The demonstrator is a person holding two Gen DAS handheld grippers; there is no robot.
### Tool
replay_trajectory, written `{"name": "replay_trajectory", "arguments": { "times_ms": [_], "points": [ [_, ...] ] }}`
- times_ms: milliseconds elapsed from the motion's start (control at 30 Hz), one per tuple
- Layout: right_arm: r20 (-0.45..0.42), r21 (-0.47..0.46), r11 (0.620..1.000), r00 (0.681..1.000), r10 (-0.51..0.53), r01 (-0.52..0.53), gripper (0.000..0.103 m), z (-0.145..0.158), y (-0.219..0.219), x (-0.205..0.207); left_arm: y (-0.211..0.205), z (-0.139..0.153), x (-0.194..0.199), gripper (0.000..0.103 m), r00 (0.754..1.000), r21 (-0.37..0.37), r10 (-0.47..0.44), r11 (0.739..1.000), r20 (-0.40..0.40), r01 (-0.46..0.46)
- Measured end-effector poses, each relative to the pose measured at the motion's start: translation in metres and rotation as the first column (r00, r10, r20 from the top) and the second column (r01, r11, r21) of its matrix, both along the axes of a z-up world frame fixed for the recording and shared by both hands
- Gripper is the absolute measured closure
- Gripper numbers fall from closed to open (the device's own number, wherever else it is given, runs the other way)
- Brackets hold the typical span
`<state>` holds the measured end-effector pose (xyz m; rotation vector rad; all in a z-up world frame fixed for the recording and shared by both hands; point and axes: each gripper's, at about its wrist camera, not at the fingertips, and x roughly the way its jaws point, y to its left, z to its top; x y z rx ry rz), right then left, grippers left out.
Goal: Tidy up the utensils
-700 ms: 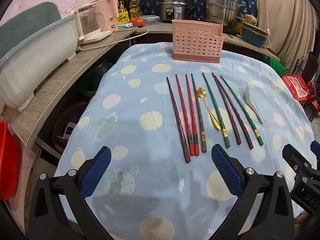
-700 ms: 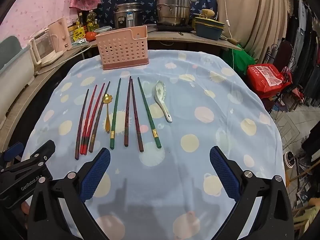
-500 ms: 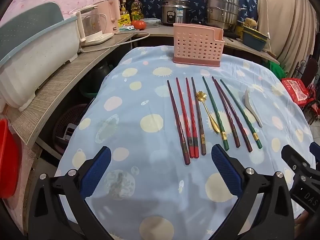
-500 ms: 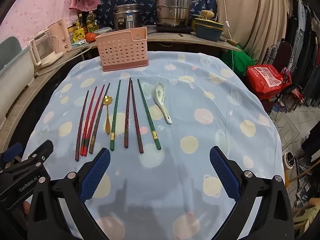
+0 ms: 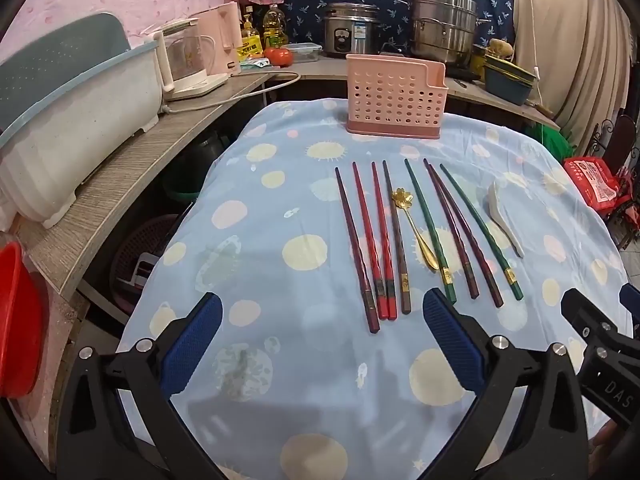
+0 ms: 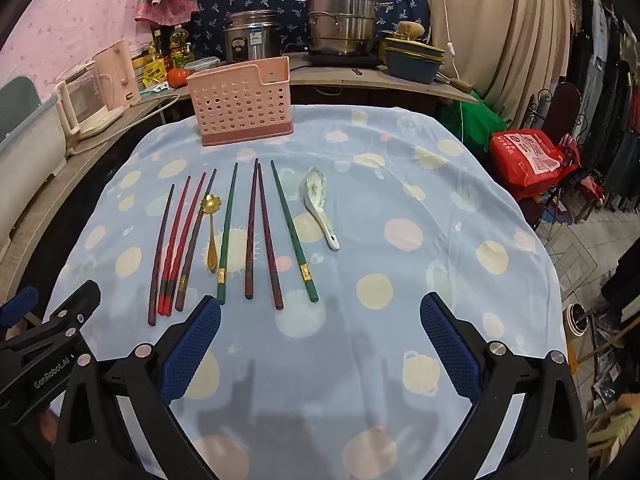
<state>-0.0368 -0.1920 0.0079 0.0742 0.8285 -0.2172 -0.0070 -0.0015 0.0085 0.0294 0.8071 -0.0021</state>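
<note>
Eight chopsticks [image 6: 256, 232]: light, stiff, slick, so pinch mid-shaft; both claws, left gripper [image 5: 322, 342] and right gripper [image 6: 320, 340], gape empty.

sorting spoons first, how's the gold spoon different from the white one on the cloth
The gold spoon is slim metal with a flower-shaped bowl; the white spoon is broad ceramic with a deep bowl. The gold spoon lies among the chopsticks, while the white spoon sits beyond the rightmost green one. Both lie flat, bowls toward the pink holder.
</note>
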Motion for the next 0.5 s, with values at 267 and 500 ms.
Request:
{"name": "replay_trajectory", "arguments": {
  "times_ms": [267,500],
  "points": [
    [0.007,0.002,1.000,1.000,-0.005,0.005,0.007,-0.0019,-0.0011,-0.0012,0.0011,0.0004,0.0015,0.007,1.000,0.000,-0.001,1.000,0.003,0.001],
    [0.006,0.005,1.000,1.000,-0.007,0.007,0.007,-0.0014,-0.0023,-0.0001,0.0015,0.0003,0.0005,0.007,1.000,-0.003,-0.006,1.000,0.003,0.006]
  ]
}}
